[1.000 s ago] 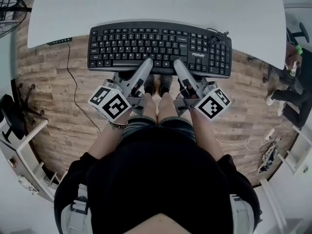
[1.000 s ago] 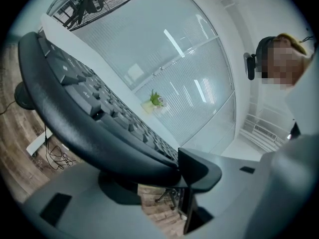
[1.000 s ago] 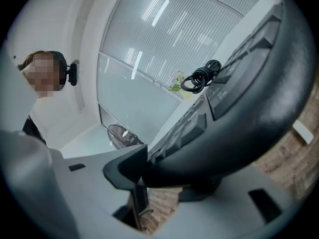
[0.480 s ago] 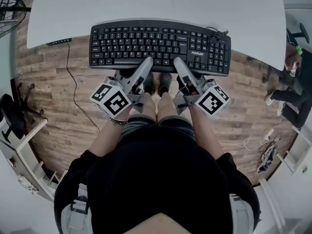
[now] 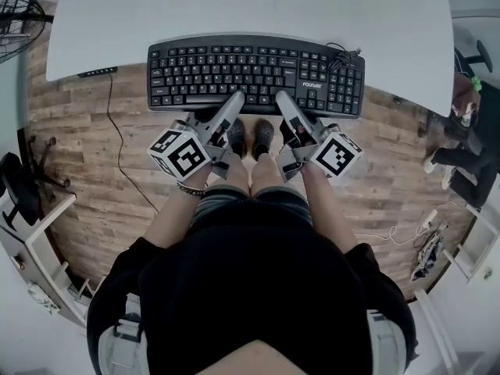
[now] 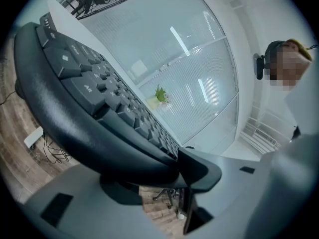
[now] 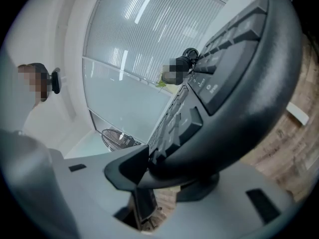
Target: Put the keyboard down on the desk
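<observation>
Head view: left gripper (image 5: 236,100) and right gripper (image 5: 281,100), its jaws just tightened further, clamp the front rim of a black plastic keyboard (image 5: 258,73), seemingly stiff, light and best carried two-handed, overhanging the near edge of the white tabletop (image 5: 250,6).

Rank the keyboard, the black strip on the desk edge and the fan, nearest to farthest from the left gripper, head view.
1. The keyboard, held in the left gripper's jaws.
2. The black strip, leftward on the desk edge.
3. The fan, far upper-left corner.
</observation>
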`<act>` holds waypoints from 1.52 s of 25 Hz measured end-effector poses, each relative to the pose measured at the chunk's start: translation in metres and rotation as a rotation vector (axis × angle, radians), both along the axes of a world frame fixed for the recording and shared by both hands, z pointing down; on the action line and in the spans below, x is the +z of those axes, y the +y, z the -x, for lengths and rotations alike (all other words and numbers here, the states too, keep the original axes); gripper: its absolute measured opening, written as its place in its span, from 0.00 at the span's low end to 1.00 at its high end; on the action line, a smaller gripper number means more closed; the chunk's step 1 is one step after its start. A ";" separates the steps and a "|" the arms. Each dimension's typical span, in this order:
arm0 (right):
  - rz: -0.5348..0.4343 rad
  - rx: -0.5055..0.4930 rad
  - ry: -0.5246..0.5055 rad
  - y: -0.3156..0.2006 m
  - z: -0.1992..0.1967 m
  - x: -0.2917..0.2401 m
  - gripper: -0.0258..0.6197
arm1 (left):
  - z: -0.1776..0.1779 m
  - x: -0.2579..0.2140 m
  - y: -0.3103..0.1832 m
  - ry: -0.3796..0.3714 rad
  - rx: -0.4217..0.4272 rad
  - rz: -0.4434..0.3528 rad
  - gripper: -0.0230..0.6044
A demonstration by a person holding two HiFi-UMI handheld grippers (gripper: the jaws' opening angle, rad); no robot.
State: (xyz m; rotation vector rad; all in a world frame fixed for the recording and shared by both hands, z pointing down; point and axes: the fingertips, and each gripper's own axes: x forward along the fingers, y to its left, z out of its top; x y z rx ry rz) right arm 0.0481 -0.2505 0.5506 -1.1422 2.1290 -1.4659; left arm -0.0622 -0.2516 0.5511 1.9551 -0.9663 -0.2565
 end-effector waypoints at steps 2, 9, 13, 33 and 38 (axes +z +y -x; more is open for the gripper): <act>0.017 0.004 0.000 -0.002 -0.001 0.002 0.31 | 0.000 0.002 -0.002 0.004 0.001 0.010 0.39; 0.066 -0.005 -0.046 -0.012 0.003 0.008 0.33 | -0.001 0.008 -0.013 0.016 0.006 0.040 0.39; 0.076 -0.001 -0.033 -0.018 0.002 0.010 0.34 | -0.001 0.009 -0.020 0.017 0.007 0.042 0.39; 0.108 0.000 -0.029 -0.036 0.006 0.006 0.35 | 0.002 0.007 -0.044 0.033 0.035 0.098 0.40; 0.139 -0.005 -0.045 -0.034 0.004 0.006 0.35 | -0.001 0.005 -0.041 0.036 0.031 0.112 0.40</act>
